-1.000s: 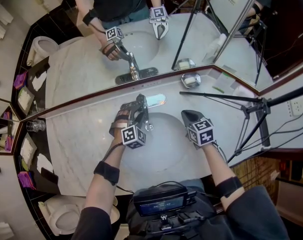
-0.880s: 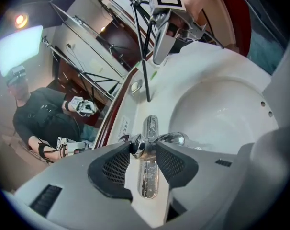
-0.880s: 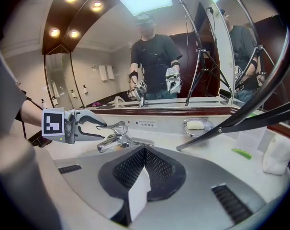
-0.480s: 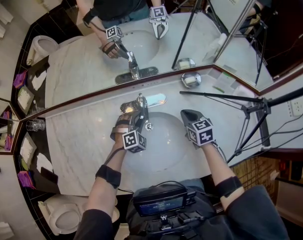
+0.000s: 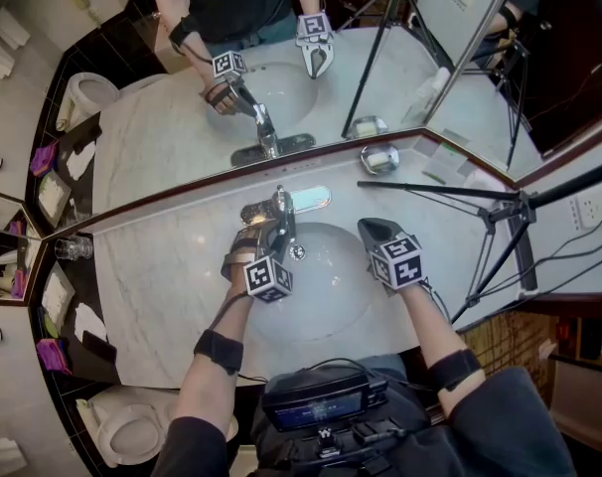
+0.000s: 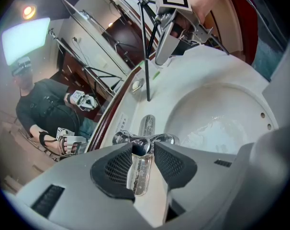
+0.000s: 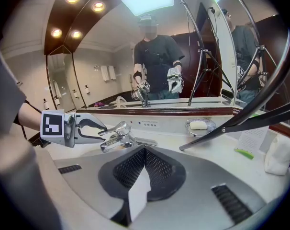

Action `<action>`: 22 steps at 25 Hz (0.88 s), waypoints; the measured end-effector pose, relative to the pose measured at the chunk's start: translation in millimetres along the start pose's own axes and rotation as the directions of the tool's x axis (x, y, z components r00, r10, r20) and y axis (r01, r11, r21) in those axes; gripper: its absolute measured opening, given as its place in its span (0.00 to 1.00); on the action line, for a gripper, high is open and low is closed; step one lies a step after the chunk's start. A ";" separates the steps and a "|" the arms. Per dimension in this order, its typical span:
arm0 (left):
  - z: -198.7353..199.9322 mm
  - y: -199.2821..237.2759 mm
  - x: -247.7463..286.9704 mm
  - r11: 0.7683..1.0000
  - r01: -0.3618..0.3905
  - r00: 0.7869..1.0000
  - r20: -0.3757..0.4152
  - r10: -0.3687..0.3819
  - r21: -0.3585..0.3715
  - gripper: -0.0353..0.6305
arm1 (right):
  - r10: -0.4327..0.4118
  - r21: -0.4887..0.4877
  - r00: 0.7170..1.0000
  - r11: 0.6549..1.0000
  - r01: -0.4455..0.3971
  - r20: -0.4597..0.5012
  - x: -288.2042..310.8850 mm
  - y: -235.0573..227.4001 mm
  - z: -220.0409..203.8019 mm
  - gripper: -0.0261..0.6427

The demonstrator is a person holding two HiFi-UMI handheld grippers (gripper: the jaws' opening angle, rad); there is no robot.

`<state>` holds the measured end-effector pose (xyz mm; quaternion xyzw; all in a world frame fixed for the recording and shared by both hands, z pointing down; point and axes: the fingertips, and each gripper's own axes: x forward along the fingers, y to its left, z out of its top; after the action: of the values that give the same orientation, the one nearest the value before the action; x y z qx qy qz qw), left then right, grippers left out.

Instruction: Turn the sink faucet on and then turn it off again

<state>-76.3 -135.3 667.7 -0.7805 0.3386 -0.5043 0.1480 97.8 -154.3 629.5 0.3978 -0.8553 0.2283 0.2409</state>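
left claw: the left gripper is roughly half open and pinching the faucet lever. Both mesh pads sit against the sides of the lever's tip, and the jaws have just been closing in a bit.
left claw from above: in the head view, the left gripper has its tips right at the faucet, with its marker cube hanging back over the basin.
left arm: the forearm comes up from the lower left and the gripper is angled down at the faucet.
right claw: the right gripper has its 2 pads pressed together with nothing between them.
right arm: the right gripper hangs over the right side of the sink, tilted down toward the mirror. It's apart from the faucet and touching nothing, with the forearm coming in from the lower right.
faucet spot: it's at the back of the sink, just under the mirror's edge, in the middle of the marble counter.
sink: the bowl looks wet near the bottom in the left gripper view, but I can't make out a stream.
nearby: a soap dish sits to the right of the faucet.
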 end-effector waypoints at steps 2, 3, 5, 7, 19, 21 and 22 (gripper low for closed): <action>-2.2 -4.4 -2.4 1.000 0.006 1.000 0.011 -0.006 0.014 0.24 | 0.004 -0.004 1.000 1.000 -0.004 0.002 -0.9 1.4 0.2 0.07; -3.3 -6.6 -4.7 1.000 0.008 1.000 0.015 -0.008 0.022 0.24 | 0.006 -0.006 1.000 1.000 -0.006 0.002 -1.3 2.0 0.2 0.07; -5.1 -6.4 -14.5 1.000 0.000 1.000 0.010 -0.001 0.023 0.24 | 0.012 -0.010 1.000 1.000 -0.012 0.004 -1.0 4.7 1.2 0.07; -7.2 -3.8 -27.4 1.000 -0.013 1.000 0.001 0.013 0.014 0.24 | 0.021 -0.014 1.000 1.000 -0.021 0.007 0.5 9.7 3.0 0.07; -3.6 27.2 -94.9 0.944 -0.111 0.986 0.087 0.145 -0.312 0.06 | 0.059 -0.042 0.998 0.997 -0.058 0.025 0.9 33.9 11.9 0.07; -1.1 26.9 -103.6 0.922 -0.100 0.983 0.106 0.149 -0.374 0.06 | 0.062 -0.048 0.998 0.997 -0.060 0.029 -0.9 36.0 13.1 0.07; -1.2 25.1 -106.6 0.913 -0.093 0.982 0.113 0.149 -0.396 0.06 | 0.063 -0.050 0.998 0.997 -0.062 0.031 -1.9 37.0 13.6 0.07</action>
<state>-114.9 -81.1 580.6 -0.8053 0.4685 -0.3606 0.0443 66.5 -139.7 610.4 0.3684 -0.8765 0.2082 0.2295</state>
